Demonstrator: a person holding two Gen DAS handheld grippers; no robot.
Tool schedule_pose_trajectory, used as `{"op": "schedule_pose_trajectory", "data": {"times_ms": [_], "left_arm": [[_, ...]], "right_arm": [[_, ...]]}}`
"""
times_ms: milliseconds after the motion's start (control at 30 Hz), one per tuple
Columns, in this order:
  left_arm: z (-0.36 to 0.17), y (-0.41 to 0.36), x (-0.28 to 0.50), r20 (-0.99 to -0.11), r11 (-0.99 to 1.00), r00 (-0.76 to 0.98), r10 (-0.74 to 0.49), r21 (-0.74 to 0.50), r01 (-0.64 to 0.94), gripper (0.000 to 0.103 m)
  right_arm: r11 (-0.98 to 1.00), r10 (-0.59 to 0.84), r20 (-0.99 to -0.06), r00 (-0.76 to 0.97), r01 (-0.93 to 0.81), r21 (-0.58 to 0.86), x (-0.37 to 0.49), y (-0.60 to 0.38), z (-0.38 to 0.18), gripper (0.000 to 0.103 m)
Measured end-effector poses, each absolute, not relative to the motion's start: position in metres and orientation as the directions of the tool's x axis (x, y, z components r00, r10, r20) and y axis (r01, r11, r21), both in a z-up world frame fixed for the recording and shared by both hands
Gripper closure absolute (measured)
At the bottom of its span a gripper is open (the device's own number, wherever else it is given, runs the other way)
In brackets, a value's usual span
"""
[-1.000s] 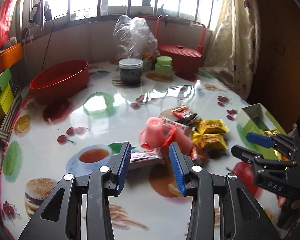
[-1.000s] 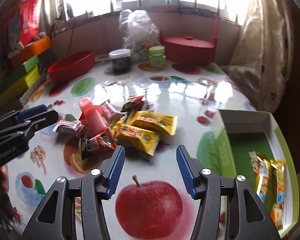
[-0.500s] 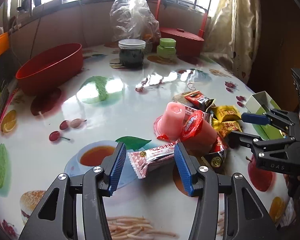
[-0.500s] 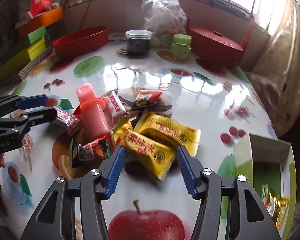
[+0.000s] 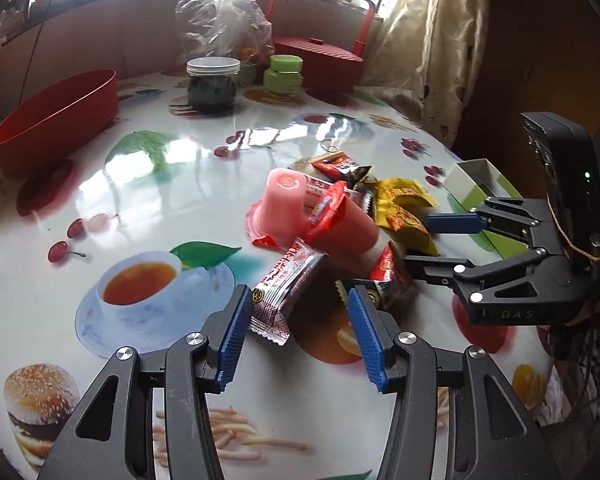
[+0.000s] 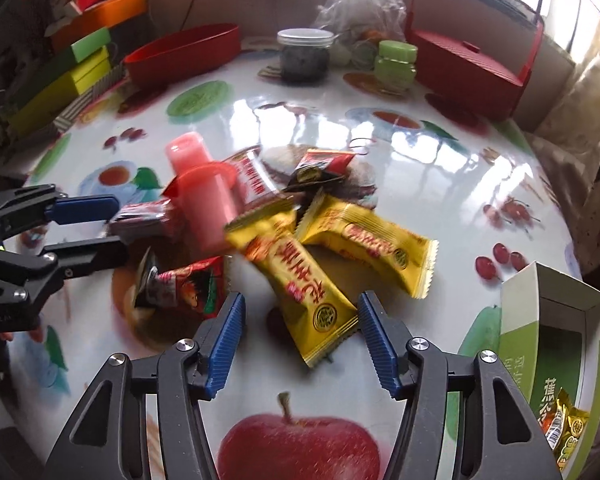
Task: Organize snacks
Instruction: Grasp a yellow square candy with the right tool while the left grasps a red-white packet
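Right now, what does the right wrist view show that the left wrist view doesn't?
Right wrist only: the inside of the green box with a gold wrapper in it, and the stacked green and yellow boxes at the table's edge.
Left wrist only: the burger print and the curtain.
Both: the snack pile with the pink jelly cups, the yellow packets, and the red bowl.

Each camera sat just behind its own gripper, looking steeply down from close over the table (image 5: 204,168). The left view faced rightward across the snack pile (image 5: 340,216); the right view faced it from the opposite side. Both shared that pile and the far red bowl (image 6: 180,54).
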State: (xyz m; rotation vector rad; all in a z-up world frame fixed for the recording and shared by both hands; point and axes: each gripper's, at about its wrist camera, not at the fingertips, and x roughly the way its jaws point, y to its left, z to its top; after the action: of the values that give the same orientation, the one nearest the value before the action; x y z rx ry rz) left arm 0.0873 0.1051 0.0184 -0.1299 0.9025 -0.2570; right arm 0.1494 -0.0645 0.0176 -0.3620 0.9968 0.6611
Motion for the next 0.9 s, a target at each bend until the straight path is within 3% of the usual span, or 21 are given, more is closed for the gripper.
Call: {"op": "schedule_pose_trajectory", "data": {"times_ms": [233, 600, 800, 900], "left_arm": [[0.018, 0.109, 0.099, -0.774, 0.985, 0.611, -0.169, -0.119, 0.121, 0.052], [0.008, 0.098, 0.115, -0.796, 0.981, 0.579, -0.175, -0.092, 0.170, 0.052], [0.010, 0.095, 0.112, -0.790, 0.975, 0.575, -0.211, -0.126, 0.185, 0.052], [0.009, 0.094, 0.109, -0.789, 0.976, 0.581, -0.203, -0.115, 0.184, 0.068]], "right_arm": [[0.774, 0.325, -0.845, 0.424, -0.633, -0.020, 0.154, -0.064, 0.018, 0.044], [0.781, 0.362, -0.827, 0.431, -0.625, 0.016, 0.161, -0.062, 0.014, 0.045], [0.784, 0.369, -0.820, 0.439, -0.620, 0.021, 0.158, -0.062, 0.015, 0.063], [0.789, 0.373, -0.816, 0.441, -0.614, 0.029, 0.156, -0.065, 0.016, 0.070]]}}
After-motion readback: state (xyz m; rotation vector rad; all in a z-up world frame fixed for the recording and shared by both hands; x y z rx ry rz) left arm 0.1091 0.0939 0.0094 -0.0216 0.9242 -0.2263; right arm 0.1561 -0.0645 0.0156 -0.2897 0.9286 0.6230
